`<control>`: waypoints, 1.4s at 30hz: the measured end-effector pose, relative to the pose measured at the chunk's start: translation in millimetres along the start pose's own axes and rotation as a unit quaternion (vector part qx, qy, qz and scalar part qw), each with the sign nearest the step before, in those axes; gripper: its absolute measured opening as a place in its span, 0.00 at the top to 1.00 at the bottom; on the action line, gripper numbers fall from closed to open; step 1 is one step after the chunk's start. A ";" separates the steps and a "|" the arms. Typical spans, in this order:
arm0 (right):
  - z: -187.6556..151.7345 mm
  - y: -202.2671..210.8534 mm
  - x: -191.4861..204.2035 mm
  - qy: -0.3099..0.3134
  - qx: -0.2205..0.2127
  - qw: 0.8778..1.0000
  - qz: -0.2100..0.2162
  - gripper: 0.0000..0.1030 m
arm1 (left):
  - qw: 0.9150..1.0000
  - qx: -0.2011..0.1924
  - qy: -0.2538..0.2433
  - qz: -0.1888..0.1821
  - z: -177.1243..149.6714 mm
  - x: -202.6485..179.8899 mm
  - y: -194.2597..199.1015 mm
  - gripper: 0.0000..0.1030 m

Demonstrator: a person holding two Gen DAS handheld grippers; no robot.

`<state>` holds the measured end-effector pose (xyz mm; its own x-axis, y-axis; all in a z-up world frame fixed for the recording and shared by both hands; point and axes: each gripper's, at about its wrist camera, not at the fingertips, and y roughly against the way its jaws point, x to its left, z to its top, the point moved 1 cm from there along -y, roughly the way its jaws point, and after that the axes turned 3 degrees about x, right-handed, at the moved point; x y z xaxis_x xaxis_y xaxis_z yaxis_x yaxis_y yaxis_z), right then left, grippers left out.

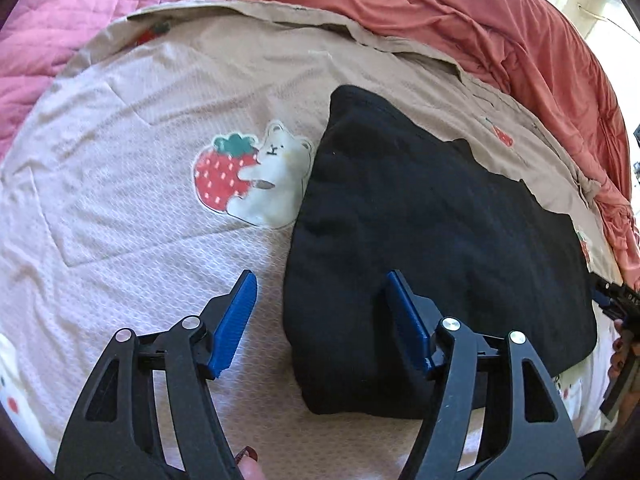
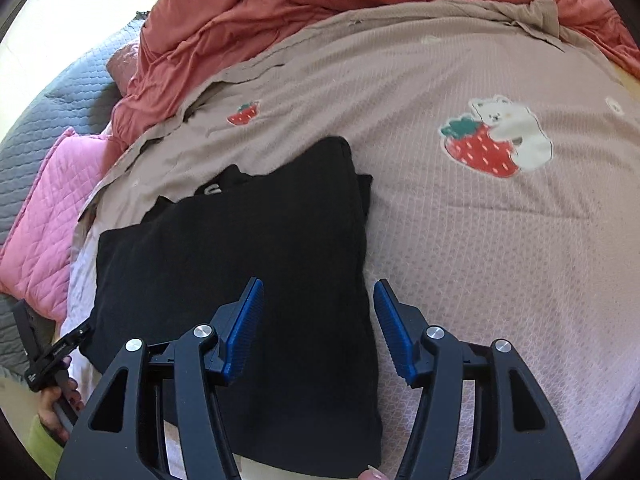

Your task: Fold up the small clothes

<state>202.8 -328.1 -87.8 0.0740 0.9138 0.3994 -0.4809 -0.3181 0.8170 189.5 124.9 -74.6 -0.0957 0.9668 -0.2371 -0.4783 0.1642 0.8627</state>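
A folded black knit garment (image 1: 432, 248) is lying flat on a pale pink waffle-textured bedspread (image 1: 132, 220) that is covering a bed. The bedspread is showing a printed patch of a white bear hugging a red strawberry (image 1: 252, 176), just beside the garment's edge. Behind it, a rumpled coral-red quilt (image 1: 460, 12) is bunching along the far side, with a pink quilted pillow (image 2: 44, 216) and a grey quilted cover (image 2: 48, 112) at the margins. The left claw (image 1: 322, 316) is hanging over the garment's near left edge with its blue ribbed fingers (image 1: 236, 320) spread apart, holding nothing; one finger is over the bedspread and the other over the black cloth. The right claw (image 2: 318, 328) is likewise standing apart and gripping nothing, straddling the garment's near right edge. The garment's nearest hem is partly hidden behind the claw arms, and its dark folds are hard to make out. Something pale is peeking out at its far end, too small to read.
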 end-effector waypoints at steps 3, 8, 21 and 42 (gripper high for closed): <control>-0.6 -6.3 -9.2 -0.026 0.012 0.999 0.017 0.54 | 1.000 0.000 0.001 -0.002 2.0 -4.4 -1.2 0.62; -5.3 0.6 -17.8 -0.062 0.026 0.996 0.064 0.89 | 0.999 -0.001 -0.030 0.011 5.8 -19.2 2.8 0.90; -16.9 3.8 -13.2 -0.021 0.025 0.999 -0.028 0.74 | 0.999 -0.001 -0.030 0.016 2.4 -16.4 4.8 0.86; -27.4 45.5 31.2 0.074 -0.080 0.990 -0.085 0.23 | 0.998 -0.008 -0.054 0.036 -7.0 -20.2 18.5 0.77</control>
<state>159.3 -307.2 -49.5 0.0437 0.9815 0.1863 -0.6061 -0.1222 0.7859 176.5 107.1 -57.0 -0.0367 0.9914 -0.1253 -0.4875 0.0917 0.8683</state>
